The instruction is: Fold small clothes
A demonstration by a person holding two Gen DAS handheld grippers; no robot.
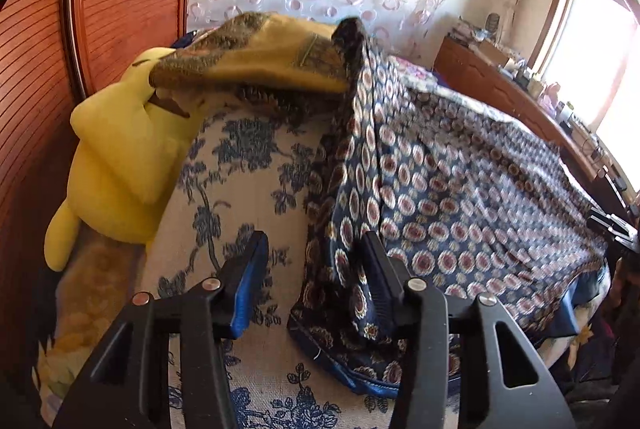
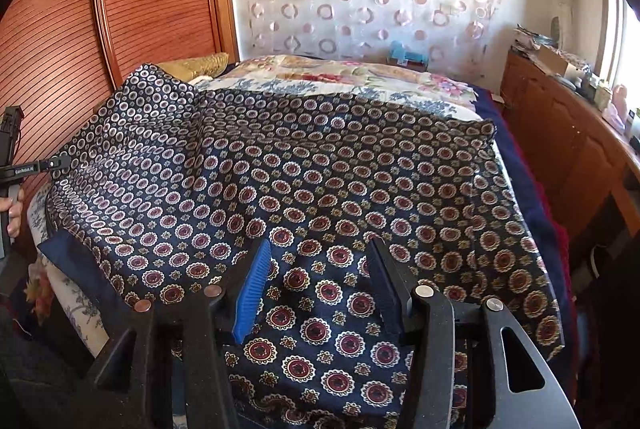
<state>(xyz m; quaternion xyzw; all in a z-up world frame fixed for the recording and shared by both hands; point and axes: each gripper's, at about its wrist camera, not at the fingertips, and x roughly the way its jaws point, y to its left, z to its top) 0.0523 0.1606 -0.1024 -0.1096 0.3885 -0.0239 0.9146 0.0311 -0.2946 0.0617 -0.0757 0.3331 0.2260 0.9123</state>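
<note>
Right, navy patterned garment (image 2: 320,181) lies spread over the bed (image 1: 224,197), hem at near edge. Both fingers spread, pinching nothing: left gripper (image 1: 316,269) at its left edge, right gripper (image 2: 320,269) over hem. Probably shorts. I'd pinch both near corners evenly w/ one layer before folding.

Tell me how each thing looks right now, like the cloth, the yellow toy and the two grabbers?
patterned navy cloth: spread out on the bed, rumpled, one edge turned over, not folded up yet.
left gripper: open, holding nothing, at the cloth's edge.
right gripper: open, holding nothing, just above the cloth.
yellow plush toy: lying beside the pillow.
floral pillow: lying on the bed, partly under the cloth.
</note>
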